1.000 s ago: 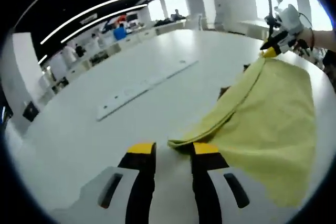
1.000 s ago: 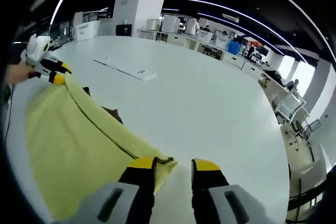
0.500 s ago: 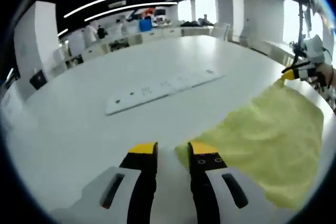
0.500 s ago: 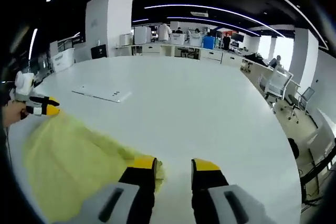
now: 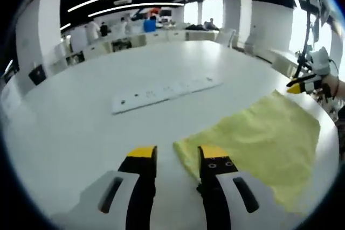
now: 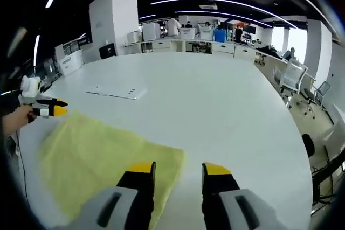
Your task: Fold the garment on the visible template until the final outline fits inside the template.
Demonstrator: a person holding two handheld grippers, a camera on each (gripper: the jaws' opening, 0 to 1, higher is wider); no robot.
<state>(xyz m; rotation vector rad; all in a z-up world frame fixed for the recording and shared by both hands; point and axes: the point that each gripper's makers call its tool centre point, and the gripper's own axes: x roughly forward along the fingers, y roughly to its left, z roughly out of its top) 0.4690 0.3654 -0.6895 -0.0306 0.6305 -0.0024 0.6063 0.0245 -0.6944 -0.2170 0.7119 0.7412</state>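
A yellow garment (image 5: 259, 138) lies spread flat on the white table (image 5: 81, 127). In the left gripper view, one of its corners rests just ahead of my left gripper (image 5: 178, 157), beside the right jaw; the jaws stand apart with nothing between them. The right gripper (image 5: 303, 85) hovers at the garment's far corner. In the right gripper view the garment (image 6: 102, 154) reaches a corner right before my right gripper (image 6: 178, 169), whose jaws are open. A hand holds the left gripper (image 6: 52, 107) at the far left corner.
A long white strip (image 5: 164, 89) with small dark marks lies flat on the table beyond the garment, and appears as a white panel (image 6: 116, 92) in the right gripper view. Desks, chairs (image 6: 288, 82) and people stand far behind. The table edge (image 6: 302, 149) curves at right.
The garment hung lifted and draped between both grippers a second ago; now it lies flat on the table. Both grippers' jaws have spread a little and let go of the corners.
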